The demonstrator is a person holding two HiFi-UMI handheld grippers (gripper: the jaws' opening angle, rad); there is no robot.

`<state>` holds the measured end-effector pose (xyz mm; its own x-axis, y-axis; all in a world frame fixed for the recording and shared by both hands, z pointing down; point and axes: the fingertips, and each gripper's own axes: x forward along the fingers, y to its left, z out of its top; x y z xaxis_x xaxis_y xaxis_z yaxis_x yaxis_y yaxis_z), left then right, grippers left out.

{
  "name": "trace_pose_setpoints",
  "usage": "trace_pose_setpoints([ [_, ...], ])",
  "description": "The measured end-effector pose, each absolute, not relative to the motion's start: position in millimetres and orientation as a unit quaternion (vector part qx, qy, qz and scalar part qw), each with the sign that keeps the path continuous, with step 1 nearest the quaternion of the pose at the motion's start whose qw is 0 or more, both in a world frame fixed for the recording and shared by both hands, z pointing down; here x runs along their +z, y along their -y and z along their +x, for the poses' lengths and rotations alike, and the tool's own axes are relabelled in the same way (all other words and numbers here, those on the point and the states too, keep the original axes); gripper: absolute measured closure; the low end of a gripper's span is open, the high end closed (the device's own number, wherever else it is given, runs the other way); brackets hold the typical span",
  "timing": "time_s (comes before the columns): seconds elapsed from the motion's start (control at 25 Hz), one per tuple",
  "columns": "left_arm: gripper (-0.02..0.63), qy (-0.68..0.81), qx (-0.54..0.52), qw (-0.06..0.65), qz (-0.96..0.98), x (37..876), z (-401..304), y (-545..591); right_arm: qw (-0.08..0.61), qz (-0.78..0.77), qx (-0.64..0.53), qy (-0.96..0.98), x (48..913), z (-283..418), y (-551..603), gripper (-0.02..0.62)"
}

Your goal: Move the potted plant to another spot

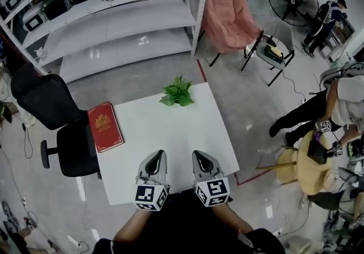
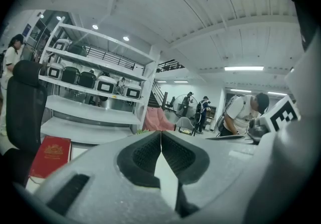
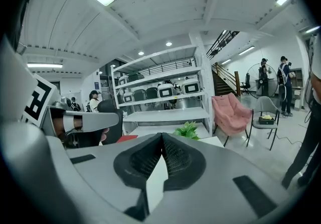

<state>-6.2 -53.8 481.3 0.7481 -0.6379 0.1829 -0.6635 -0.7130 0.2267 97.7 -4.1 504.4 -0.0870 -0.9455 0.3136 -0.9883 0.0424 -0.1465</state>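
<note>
Potted plant (image 1: 177, 91) stands upper centre on tabletop (image 1: 170, 133), ungripped. Left gripper (image 1: 159, 154), right gripper (image 1: 197, 154): fingers closed together, empty. Could be pre-pick or post-place.

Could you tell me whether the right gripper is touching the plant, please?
Apart. The head view shows the right gripper by the near edge of the table and the plant at its far edge, with bare tabletop between them.

One plant (image 1: 177, 92), one book (image 1: 105, 126).
</note>
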Motion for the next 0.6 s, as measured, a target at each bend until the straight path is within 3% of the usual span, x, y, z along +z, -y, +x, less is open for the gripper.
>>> trace_pose_setpoints([
  [0.6, 0.588, 0.347, 0.047, 0.142, 0.926, 484.0, -6.3, 55.5, 0.062, 0.675, 0.165, 0.717, 507.2, 95.5, 6.3, 0.583],
])
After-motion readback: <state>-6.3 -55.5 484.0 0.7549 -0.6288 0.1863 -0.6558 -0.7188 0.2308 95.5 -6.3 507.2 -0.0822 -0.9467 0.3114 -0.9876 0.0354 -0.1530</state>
